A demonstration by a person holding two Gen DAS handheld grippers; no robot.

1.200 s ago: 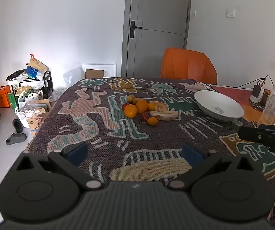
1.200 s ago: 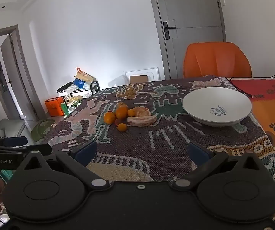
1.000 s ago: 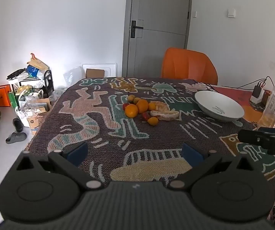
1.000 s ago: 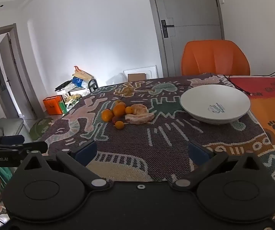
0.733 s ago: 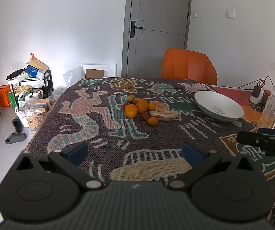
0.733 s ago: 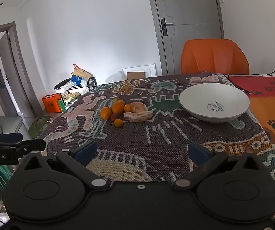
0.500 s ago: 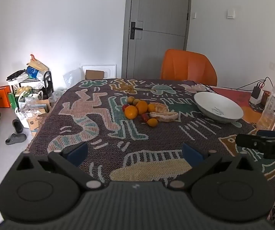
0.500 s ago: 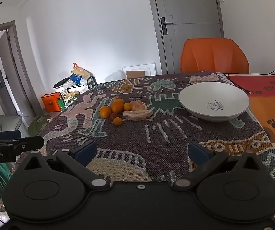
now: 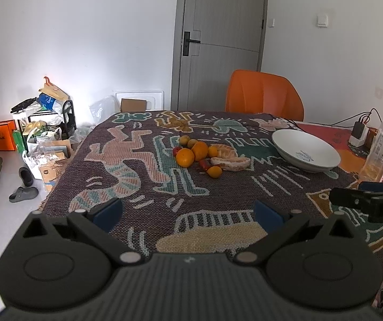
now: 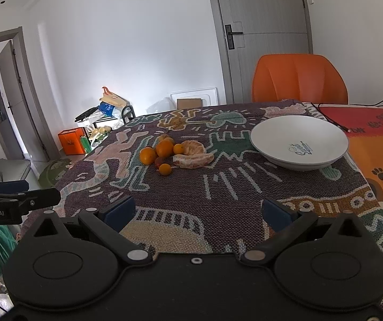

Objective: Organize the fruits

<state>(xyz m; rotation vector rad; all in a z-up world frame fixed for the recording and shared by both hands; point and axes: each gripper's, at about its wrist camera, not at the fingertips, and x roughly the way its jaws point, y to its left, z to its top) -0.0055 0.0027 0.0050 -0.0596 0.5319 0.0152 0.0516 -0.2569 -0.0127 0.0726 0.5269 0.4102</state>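
A pile of fruit lies mid-table on the patterned cloth: oranges, small red fruits, small yellow-green ones and peeled citrus segments. It also shows in the right wrist view. An empty white bowl stands to its right, also in the right wrist view. My left gripper is open and empty over the near table edge. My right gripper is open and empty, also at the near edge, far from the fruit.
An orange chair stands behind the table. A clear bottle and a charger with cables are at the table's right side. Bags, boxes and shoes clutter the floor to the left.
Both grippers have drifted slightly forward toward the table; the fruit and bowl look a little nearer in the right wrist view. Both stay open and empty.
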